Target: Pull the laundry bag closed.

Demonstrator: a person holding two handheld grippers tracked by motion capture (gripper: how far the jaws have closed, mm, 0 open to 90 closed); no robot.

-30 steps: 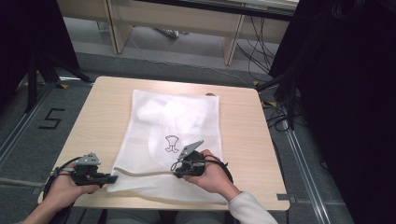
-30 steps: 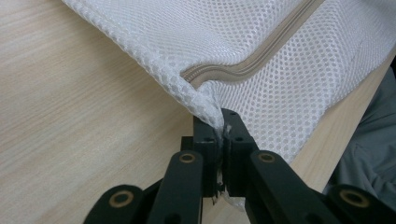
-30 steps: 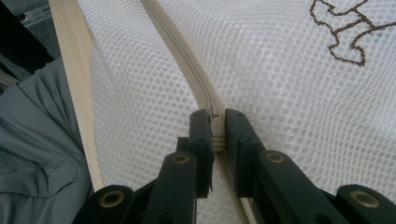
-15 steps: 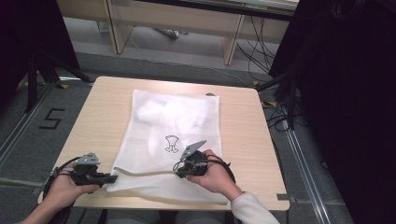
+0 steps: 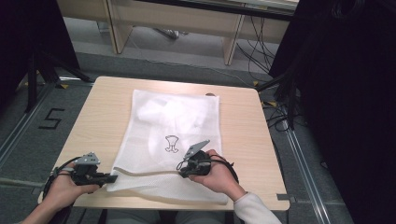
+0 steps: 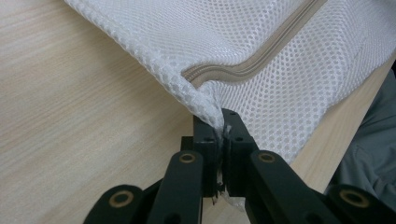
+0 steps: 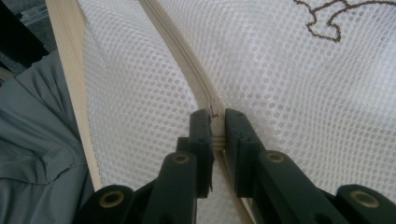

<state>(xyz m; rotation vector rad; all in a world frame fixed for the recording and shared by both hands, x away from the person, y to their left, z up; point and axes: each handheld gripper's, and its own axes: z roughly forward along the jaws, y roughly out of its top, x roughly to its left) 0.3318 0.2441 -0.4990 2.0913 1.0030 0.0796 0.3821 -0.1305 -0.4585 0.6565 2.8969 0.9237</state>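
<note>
High view: mesh bag (image 5: pixel 175 140) lies flat on the desk (image 5: pixel 243 126), its zip (image 5: pixel 147 172) running along the near edge. Right hand-held gripper (image 5: pixel 183 168) pinches the zip pull; left hand-held gripper (image 5: pixel 112 178) clamps the bag's corner, so the zip runs between them.

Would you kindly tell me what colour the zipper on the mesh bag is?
Beige, against the white mesh bag; the zipper shows best in the left gripper view.
</note>
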